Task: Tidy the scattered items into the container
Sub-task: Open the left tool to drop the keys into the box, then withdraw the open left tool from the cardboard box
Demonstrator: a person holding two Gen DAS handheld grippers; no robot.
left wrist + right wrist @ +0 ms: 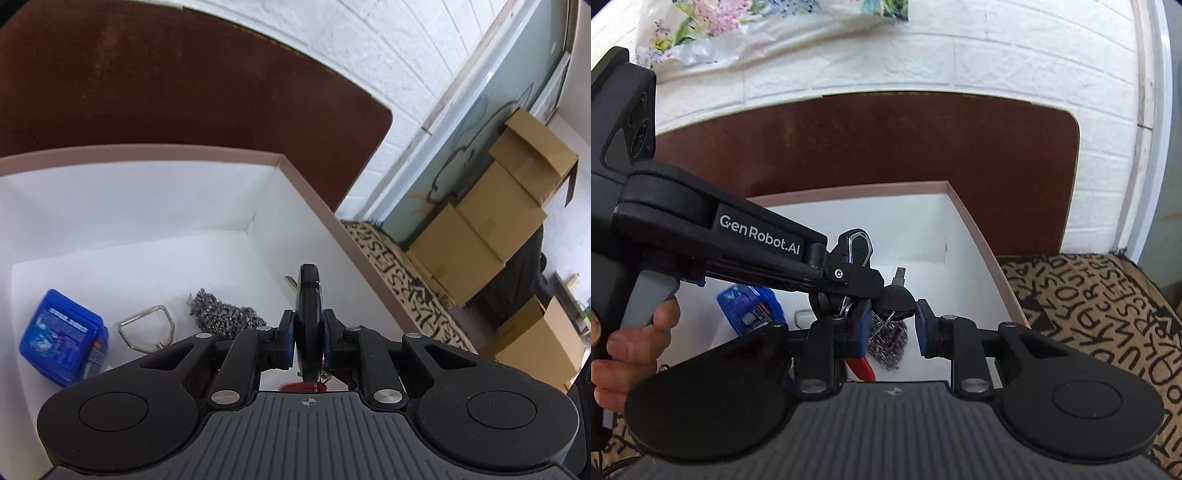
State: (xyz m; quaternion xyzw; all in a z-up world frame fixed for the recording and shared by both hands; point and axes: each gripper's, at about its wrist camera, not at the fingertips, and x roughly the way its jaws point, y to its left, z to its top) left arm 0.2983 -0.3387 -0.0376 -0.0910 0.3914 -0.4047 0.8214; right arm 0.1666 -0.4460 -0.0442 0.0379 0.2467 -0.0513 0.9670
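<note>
Three items are already lying on the white floor of the container (314, 199): a blue box (62, 338) at the near left, a metal ring (146, 326) beside it, and a steel scourer (225, 317) further right. One more item, a black car key (309, 321) with smaller keys and a red tag hanging below, is gripped edge-on between the closed pads of the left gripper (309, 341) and is held above the container, not yet released. The right gripper (892, 328) is seen with its fingers apart and nothing between them, near the key. It is judged that the task is nearly finished; other scattered items cannot be seen on the patterned cloth (1108, 314) around.
</note>
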